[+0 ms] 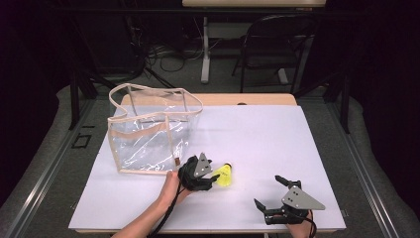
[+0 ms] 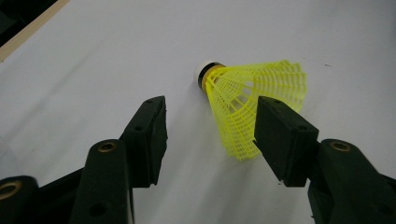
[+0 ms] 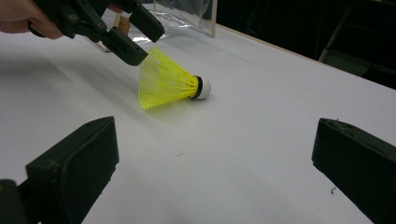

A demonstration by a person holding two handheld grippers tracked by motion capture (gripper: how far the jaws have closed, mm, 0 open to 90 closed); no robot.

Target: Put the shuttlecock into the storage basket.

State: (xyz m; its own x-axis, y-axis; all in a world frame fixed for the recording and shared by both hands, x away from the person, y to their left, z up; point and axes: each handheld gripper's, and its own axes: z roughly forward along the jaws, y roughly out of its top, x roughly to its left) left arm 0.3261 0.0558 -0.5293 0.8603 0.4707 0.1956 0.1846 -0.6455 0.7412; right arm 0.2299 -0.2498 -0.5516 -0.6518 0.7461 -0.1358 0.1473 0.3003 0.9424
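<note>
**Shuttlecock grab in progress, nothing bagged yet**

Landmark: the clear bag (image 1: 148,131) with beige trim, standing upright at the far-left part of the white counter (image 1: 277,144). Top looks open, though the film glare makes it hard to be sure.

- Yellow shuttlecock (image 1: 225,175) lies on its side on the counter, near the bag's front-right corner, apart from it. Cork end points away from the left gripper; the skirt faces it.
- Left gripper (image 2: 210,133) is right at the shuttlecock, on the side nearer the bag. Its fingers (image 2: 149,135) stand partly apart and straddle the skirt's open end. One finger sits at the skirt's edge, possibly brushing it; the other has a clear gap of bare counter. So no clamp yet: the shuttlecock rests on the counter, not lifted.
- Right gripper (image 1: 270,196) sits well away from the bag, near the counter's front edge, beyond the shuttlecock as seen from the bag. Fingers (image 3: 74,163) wide apart, nothing between them; it just faces the shuttlecock from a distance.

My read on progress:
- Done: approach and line-up on the skirt.
- Left: close on the skirt, lift, carry over to the bag, drop through the top, let go.
- Bag appears empty as far as the film lets me see.

Early stage, pre-grasp. The skirt is springy mesh, so the pinch may deform it or kick it sideways.
</note>
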